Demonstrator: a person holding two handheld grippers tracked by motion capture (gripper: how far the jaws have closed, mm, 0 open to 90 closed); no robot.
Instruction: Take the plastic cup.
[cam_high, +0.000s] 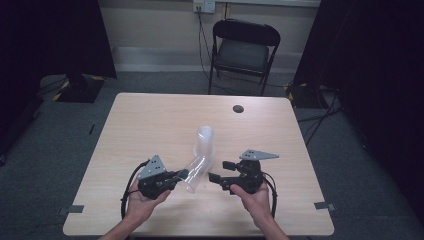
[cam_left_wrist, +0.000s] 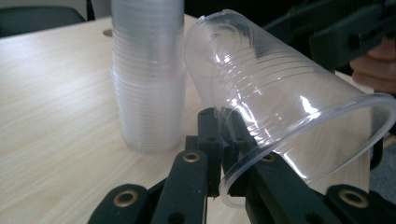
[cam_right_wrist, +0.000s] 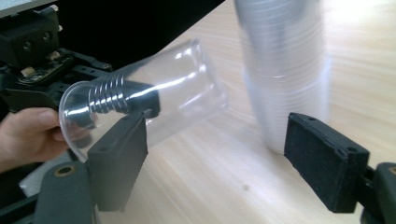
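A single clear plastic cup (cam_high: 194, 172) lies tilted on its side above the table's front middle. My left gripper (cam_high: 178, 177) is shut on its wall near the rim. In the left gripper view the jaws pinch the cup's (cam_left_wrist: 280, 93) rim edge, one jaw inside and one outside, at the left gripper (cam_left_wrist: 222, 126). An upright stack of clear cups (cam_high: 205, 141) stands just behind, its base close to the held cup. My right gripper (cam_high: 218, 171) is open beside the cup's right, nothing between its pads (cam_right_wrist: 322, 158). The right gripper view shows the cup (cam_right_wrist: 154, 98) and the stack (cam_right_wrist: 285, 70) ahead.
The light wooden table (cam_high: 150, 125) has a dark round hole (cam_high: 238, 108) near its far edge. A black folding chair (cam_high: 243, 50) stands behind the table. Dark curtains hang at both sides. Grey tape marks sit at the table's front corners.
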